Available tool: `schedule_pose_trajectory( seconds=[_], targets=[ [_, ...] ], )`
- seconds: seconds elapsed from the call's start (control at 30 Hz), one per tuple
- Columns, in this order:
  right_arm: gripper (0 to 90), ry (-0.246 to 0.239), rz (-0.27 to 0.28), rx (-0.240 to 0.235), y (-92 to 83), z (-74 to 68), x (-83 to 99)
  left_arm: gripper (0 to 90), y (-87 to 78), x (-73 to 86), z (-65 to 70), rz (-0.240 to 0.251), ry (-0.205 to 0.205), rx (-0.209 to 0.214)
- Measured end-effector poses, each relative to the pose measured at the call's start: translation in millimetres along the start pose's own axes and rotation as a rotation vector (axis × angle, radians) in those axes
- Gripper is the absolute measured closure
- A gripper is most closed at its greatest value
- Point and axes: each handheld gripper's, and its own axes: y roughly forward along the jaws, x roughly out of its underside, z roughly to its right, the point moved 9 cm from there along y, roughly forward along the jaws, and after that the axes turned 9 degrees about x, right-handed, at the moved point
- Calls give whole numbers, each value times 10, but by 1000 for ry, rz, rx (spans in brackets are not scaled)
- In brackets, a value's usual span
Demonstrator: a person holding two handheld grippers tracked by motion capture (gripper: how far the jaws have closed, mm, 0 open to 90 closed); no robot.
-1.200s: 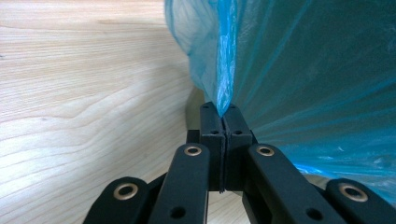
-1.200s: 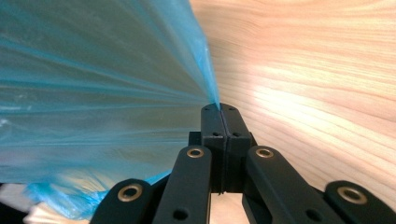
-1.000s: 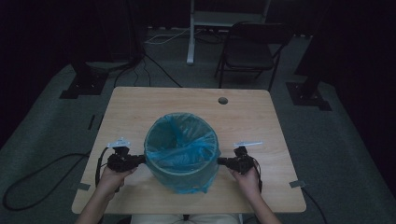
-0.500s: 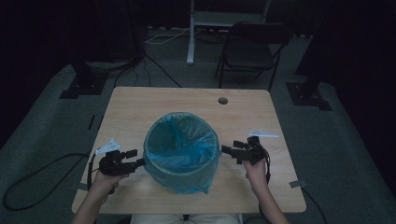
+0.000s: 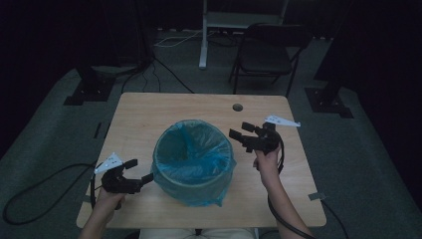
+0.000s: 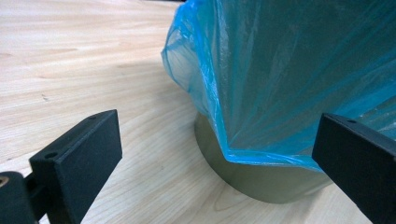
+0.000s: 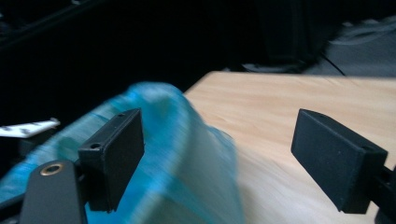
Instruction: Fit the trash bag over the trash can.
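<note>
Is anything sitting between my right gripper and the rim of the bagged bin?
Nothing visible. The right gripper hangs open beside the bin's rim, with bare table below the gap. The blue bag is draped over the rim, so the jaws would meet that plastic first.

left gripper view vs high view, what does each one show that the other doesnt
Left gripper view alone: the bin's bare base under the hem of the blue bag, with its own black jaws standing wide apart and nothing between them. High view alone: the bin's open mouth, the right gripper raised beside the rim, the folding chair. Both: the blue bag and the wooden table.
</note>
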Motion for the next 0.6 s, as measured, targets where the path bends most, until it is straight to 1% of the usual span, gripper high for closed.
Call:
schedule_pose_trajectory(
  seconds=[0.03, 0.07, 0.1, 0.17, 0.2, 0.27, 0.3, 0.37, 0.4, 0.43, 0.5, 0.53, 0.57, 0.6],
  targets=[
    [167, -10, 0, -19, 27, -65, -39, 22, -7, 1, 12, 11, 10, -2],
    [154, -18, -20, -35, 60, -128, -64, 22, -13, 7, 10, 13, 17, -18],
    [154, -30, -34, -43, 92, -189, -92, 22, -18, 16, 17, 11, 26, -17],
    [154, -62, -44, -51, 155, -312, -155, 22, -30, 29, 16, 17, 28, -28],
    [154, -74, -42, -56, 182, -376, -190, 23, -32, 37, 20, 19, 27, -23],
    [154, -88, -39, -87, 232, -519, -260, 23, -38, 59, 2, 18, 27, -37],
    [154, -98, -48, -100, 264, -593, -287, 23, -39, 71, -1, 13, 24, -34],
    [157, -110, -68, -139, 327, -754, -339, 23, -49, 83, -26, 12, 25, -55],
    [157, -116, -91, -161, 363, -843, -355, 23, -53, 86, -30, 12, 25, -55],
    [157, -121, -106, -177, 399, -931, -371, 23, -61, 85, -40, 15, 24, -64],
    [157, -157, -146, -202, 474, -1109, -373, 23, -74, 81, -45, 21, 26, -65],
    [157, -178, -165, -208, 514, -1192, -365, 23, -82, 79, -50, 21, 27, -73],
    [157, -178, -165, -208, 514, -1192, -365, 23, -82, 79, -50, 21, 27, -73],
    [157, -201, -186, -199, 560, -1260, -350, 23, -92, 72, -52, 26, 32, -76]
  ],
)
